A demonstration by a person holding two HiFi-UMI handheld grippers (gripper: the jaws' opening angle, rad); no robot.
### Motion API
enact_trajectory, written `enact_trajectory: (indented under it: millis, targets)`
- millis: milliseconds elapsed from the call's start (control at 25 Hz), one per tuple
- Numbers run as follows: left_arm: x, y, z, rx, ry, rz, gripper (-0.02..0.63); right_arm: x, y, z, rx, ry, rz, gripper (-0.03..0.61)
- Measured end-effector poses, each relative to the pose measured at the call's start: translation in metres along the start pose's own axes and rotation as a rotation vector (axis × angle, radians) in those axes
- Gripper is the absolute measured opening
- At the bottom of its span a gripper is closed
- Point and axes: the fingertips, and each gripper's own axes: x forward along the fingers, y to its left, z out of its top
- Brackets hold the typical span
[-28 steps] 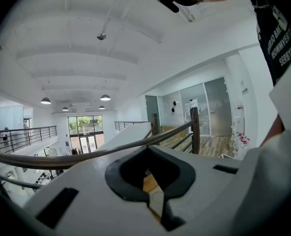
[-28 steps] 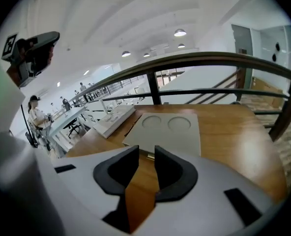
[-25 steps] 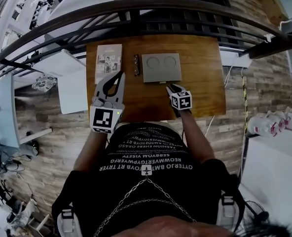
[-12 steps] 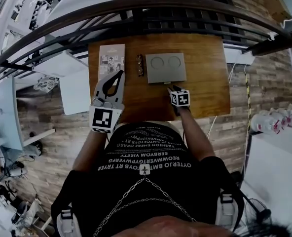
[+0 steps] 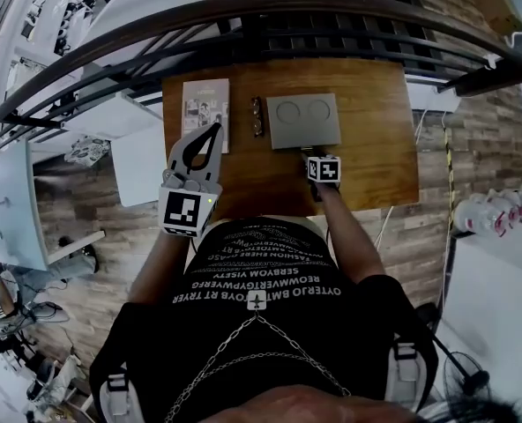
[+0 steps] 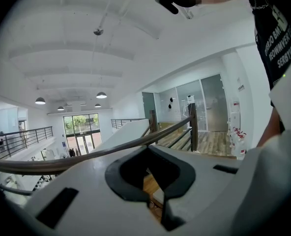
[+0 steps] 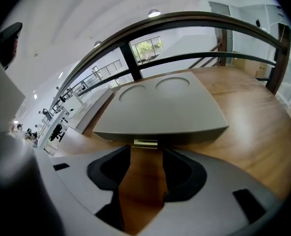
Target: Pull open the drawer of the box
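Observation:
A flat grey box [image 5: 303,120] with two round dents in its lid lies on the wooden table [image 5: 376,148]. In the right gripper view the box [image 7: 162,109] fills the middle, and a small pale metal pull tab [image 7: 145,143] sticks out of its front face. My right gripper [image 7: 145,154] [image 5: 310,154] is open and points down at that front. Its jaws have just been opening; only bare table shows between them, and the tab lies just ahead of the tips, untouched. My left gripper [image 5: 213,132] [image 6: 158,200] hangs shut and empty above the table's near left part.
A booklet [image 5: 205,113] lies at the table's far left, and a pair of eyeglasses [image 5: 258,117] lies between it and the box. A curved dark railing [image 5: 287,16] runs behind the table's far edge. The person's torso is at the near edge.
The right gripper has sunk toward the table and closed in on the box's front edge, and its jaws stand wider. The left gripper has hardly shifted.

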Motion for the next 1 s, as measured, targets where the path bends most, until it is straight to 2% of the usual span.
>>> enact_trajectory:
  millis: [440, 680, 1000]
  targets:
    - [0.001, 0.007, -0.012, 0.003, 0.016, -0.018, 0.0, 0.021, -0.001, 0.002, -0.015, 0.014, -0.068, 0.201]
    - [-0.004, 0.003, -0.012, 0.007, 0.022, -0.021, 0.0, 0.018, 0.002, 0.001, -0.051, 0.022, -0.101, 0.17]
    - [-0.011, -0.008, -0.016, 0.009, 0.027, -0.026, 0.0, 0.013, 0.004, -0.007, -0.063, 0.027, -0.113, 0.166]
